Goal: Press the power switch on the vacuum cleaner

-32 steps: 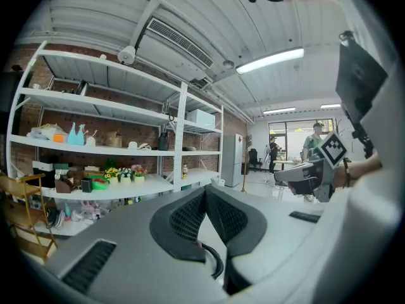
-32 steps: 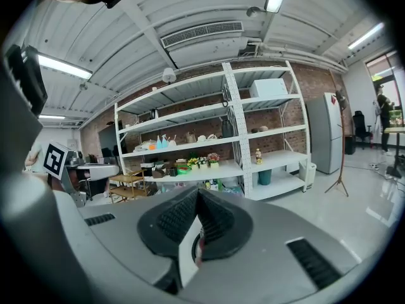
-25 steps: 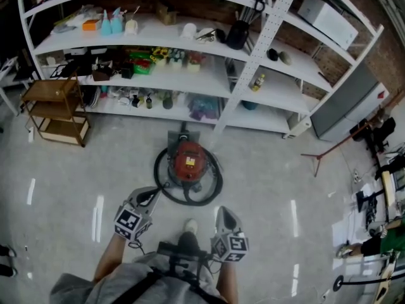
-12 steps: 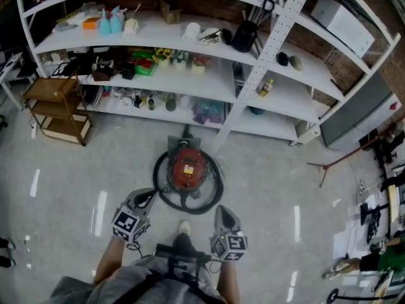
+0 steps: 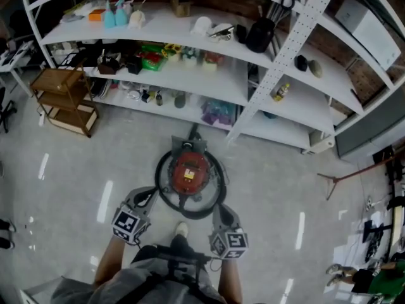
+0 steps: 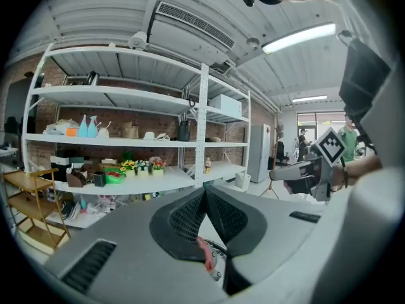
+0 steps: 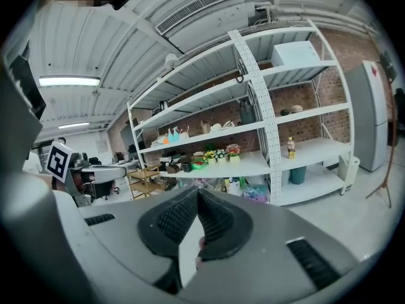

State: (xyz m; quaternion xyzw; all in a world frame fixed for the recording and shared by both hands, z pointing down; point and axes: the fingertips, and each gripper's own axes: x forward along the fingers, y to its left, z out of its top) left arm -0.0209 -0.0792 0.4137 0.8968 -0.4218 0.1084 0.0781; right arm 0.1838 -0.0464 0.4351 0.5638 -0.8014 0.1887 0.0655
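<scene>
The red vacuum cleaner [image 5: 189, 172] stands on the floor in front of the shelves, with its black hose [image 5: 190, 211] coiled around it. In the head view my left gripper [image 5: 150, 196] hovers at the hose ring's lower left, its jaws together. My right gripper [image 5: 222, 209] hangs at the ring's lower right, also closed. Both are held above the floor, apart from the vacuum. In the left gripper view the left gripper [image 6: 204, 195] has pads touching at the tip, with a red sliver of the vacuum [image 6: 206, 260] below. The right gripper [image 7: 197, 194] is shut and empty too.
White metal shelving [image 5: 209, 75] full of small items runs behind the vacuum. A wooden cart [image 5: 64, 99] stands at the left. A long-handled tool [image 5: 350, 175] lies on the floor at the right. My shoe [image 5: 181, 229] is just below the hose.
The view has moved forward: the vacuum and shelves sit closer and lower in the frame, nearer both grippers. The grippers keep the same closed pose.
</scene>
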